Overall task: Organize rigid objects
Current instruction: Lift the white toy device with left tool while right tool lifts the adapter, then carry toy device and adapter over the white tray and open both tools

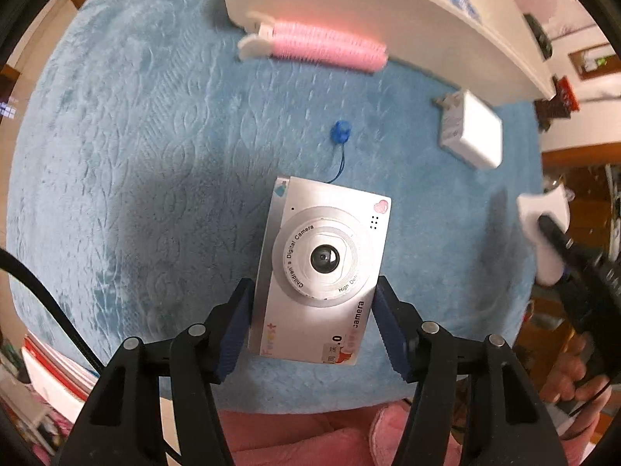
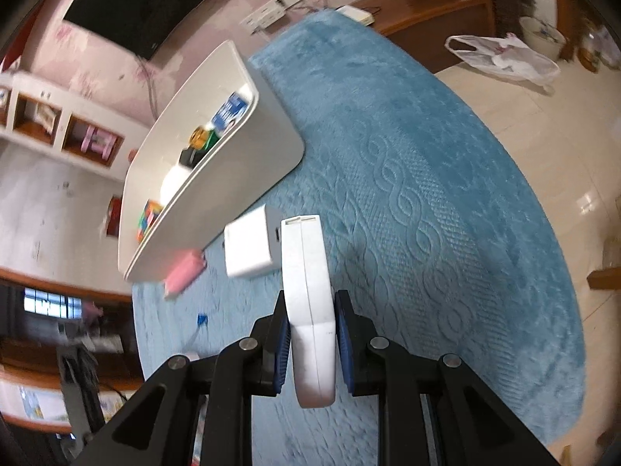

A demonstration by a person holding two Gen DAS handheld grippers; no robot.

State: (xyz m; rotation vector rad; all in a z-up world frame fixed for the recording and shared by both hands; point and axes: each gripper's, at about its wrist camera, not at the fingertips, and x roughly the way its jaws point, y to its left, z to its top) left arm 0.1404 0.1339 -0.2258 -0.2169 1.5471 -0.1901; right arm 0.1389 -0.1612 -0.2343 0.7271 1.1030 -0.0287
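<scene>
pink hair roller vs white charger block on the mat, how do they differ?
The pink hair roller is long, ribbed and cylindrical, ending in a white clip; the white charger block is boxy, smooth and plain white, with plug prongs at one end. The roller lies right against the white bin; the charger sits apart from its wall in the left wrist view. Both lie loose on the blue mat, outside the bin, ungripped.

Pale pink wall (image 2: pixel 77 58), glossy cream tiled floor (image 2: pixel 543 147), wooden cabinet (image 2: pixel 427 19), white shelving (image 2: pixel 58 124)
</scene>
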